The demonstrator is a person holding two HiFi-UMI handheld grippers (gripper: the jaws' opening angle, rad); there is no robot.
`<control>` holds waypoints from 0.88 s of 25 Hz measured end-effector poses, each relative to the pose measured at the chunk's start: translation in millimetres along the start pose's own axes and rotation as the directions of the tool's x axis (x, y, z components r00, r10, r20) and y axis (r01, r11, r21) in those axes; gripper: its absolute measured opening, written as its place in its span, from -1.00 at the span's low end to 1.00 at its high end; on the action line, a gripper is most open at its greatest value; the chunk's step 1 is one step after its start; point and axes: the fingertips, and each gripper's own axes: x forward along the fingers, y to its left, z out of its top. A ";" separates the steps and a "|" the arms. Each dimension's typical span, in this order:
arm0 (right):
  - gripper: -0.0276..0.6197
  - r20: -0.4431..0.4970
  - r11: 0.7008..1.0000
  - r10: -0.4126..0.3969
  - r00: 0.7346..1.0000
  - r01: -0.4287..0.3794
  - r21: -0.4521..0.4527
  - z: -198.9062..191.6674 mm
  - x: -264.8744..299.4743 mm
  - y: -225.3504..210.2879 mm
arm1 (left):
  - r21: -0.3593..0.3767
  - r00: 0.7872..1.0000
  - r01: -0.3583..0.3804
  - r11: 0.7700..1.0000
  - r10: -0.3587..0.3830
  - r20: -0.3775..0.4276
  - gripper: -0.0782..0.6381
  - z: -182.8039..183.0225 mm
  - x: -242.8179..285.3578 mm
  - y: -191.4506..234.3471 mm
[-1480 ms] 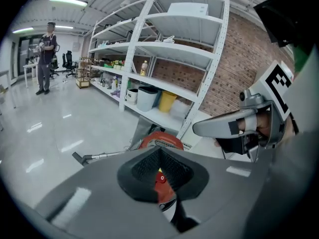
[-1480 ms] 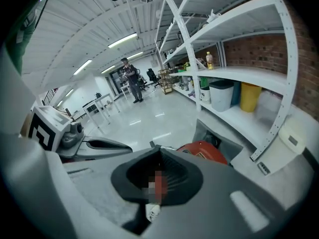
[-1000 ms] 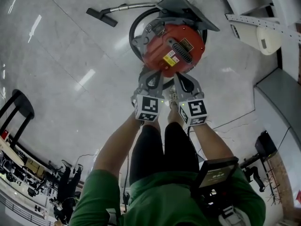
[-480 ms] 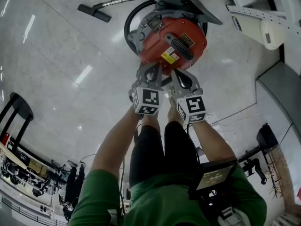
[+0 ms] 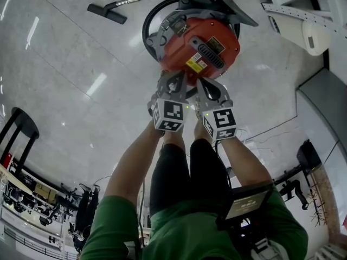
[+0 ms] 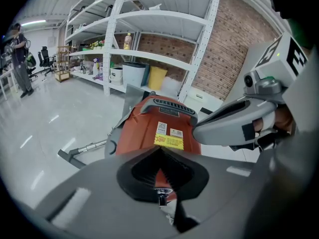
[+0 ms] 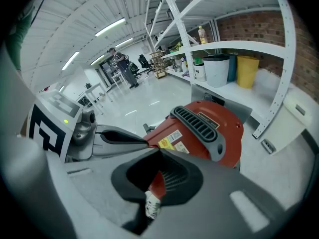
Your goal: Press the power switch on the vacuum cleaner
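Note:
The vacuum cleaner is a red canister with a grey slotted handle and a yellow label, standing on the glossy floor just ahead of me. Its black hose loops behind it to a metal tube and a black floor nozzle. My left gripper and right gripper hover side by side at the canister's near edge, both shut with nothing held. In the left gripper view the vacuum cleaner fills the space beyond the left gripper. In the right gripper view the vacuum cleaner lies past the right gripper. I cannot make out the switch.
White shelving stands at the upper right, with a grey platform below it. A grey sloped panel sits behind the canister. A thin cable crosses the floor on the right. A person stands far off.
Both grippers have edged slightly nearer the canister over the last second. Their jaws stay shut and the vacuum cleaner has not moved.

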 end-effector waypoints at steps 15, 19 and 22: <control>-0.91 0.000 1.000 -0.005 1.000 0.005 0.006 -2.3 2.2 1.8 | 0.012 1.000 0.016 1.000 -0.016 0.003 -0.76 -1.8 0.9 2.9; -0.91 0.005 1.000 -0.008 1.000 0.008 0.006 -1.2 -0.5 1.6 | -0.006 1.000 0.005 1.000 -0.005 -0.015 -0.76 -5.2 3.3 7.2; -0.91 0.008 1.000 -0.012 1.000 0.012 0.007 -0.2 -2.5 0.5 | 0.002 1.000 0.003 1.000 -0.002 -0.027 -0.76 -6.4 4.7 9.2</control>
